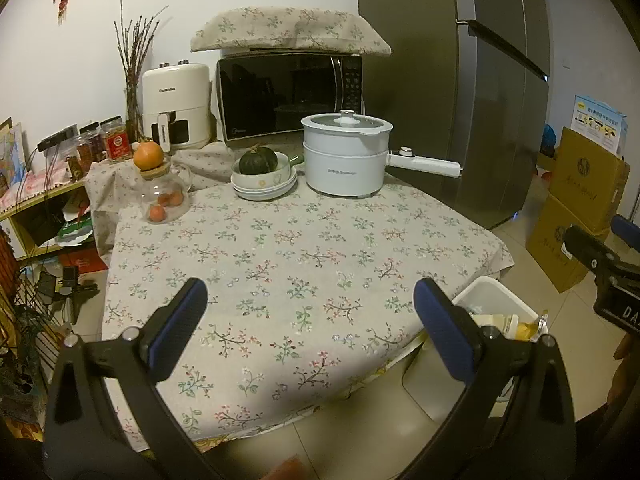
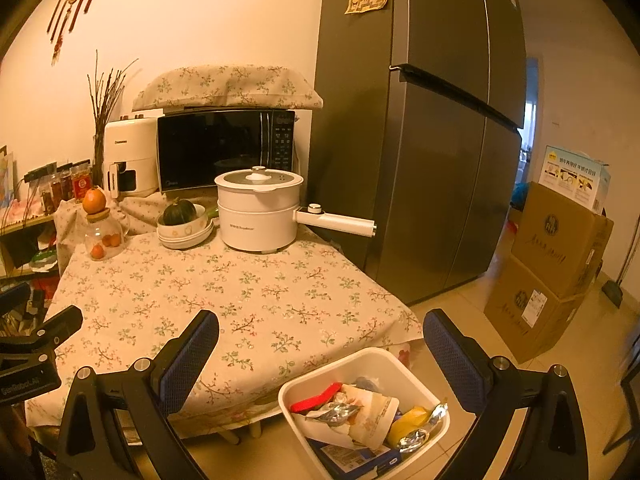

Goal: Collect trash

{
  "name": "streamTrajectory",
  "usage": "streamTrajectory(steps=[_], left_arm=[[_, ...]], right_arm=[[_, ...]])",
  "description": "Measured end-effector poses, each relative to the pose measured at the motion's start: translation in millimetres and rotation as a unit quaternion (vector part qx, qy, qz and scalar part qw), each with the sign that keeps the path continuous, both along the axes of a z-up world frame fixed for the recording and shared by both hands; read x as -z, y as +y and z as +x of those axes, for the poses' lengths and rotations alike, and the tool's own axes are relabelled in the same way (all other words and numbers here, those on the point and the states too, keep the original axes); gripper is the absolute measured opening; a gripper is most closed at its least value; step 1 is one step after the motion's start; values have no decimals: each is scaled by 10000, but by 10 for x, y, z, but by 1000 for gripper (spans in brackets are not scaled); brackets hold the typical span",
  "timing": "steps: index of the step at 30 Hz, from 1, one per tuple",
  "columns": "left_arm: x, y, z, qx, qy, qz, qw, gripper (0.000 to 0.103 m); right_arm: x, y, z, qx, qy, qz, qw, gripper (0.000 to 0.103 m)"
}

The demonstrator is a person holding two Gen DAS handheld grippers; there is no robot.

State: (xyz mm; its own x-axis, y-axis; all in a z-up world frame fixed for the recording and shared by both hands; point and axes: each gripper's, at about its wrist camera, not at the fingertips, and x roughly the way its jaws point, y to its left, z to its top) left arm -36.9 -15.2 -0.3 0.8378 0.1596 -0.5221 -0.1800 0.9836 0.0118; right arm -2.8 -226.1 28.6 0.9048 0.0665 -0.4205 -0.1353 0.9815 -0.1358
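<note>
- Your right gripper (image 2: 320,364) hangs with its fingers spread wide and nothing between them; in the right wrist view the white bin (image 2: 416,384) sits at the lower centre-right of the frame, just below and slightly right of the gap between the pads.
- Your left gripper (image 1: 310,320) is likewise parted and empty. In the left wrist view the bin shows only as a sliver at the lower right, tucked behind the right-hand finger, so the right hand looks the nearer of the two to it.
- The bin stands on the floor just beside the near corner of the table (image 2: 248,292); whether it touches the hanging cloth you cannot tell.
- The trash (image 2: 360,408) is already heaped inside it: a red strip at the left, a crumpled cream wrapper in the middle, crinkled foil and something yellow at the right, and a flat blue packet at the bottom. The red strip runs from lower left up to the right.
- The cloth's open middle shows no loose litter in either view. Only the pot (image 2: 258,210), the bowl with a green squash (image 2: 180,212) and the glass jar (image 2: 104,236) stand at the far edge, in the upper left of the frame.
- Judged from this, collecting looks close to finished; any further move would turn on something lying outside these two views.
</note>
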Motion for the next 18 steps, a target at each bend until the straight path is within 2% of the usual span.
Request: streamTrajectory(steps=[9,18], left_arm=[[-6,-1,0,22,21,-33,10000,103],[4,41,98,160,236,-225,9993,103]], right_arm=[[9,0,2,13,10,8,10000,103],[89,62,-12,27,106,-64,9999,103]])
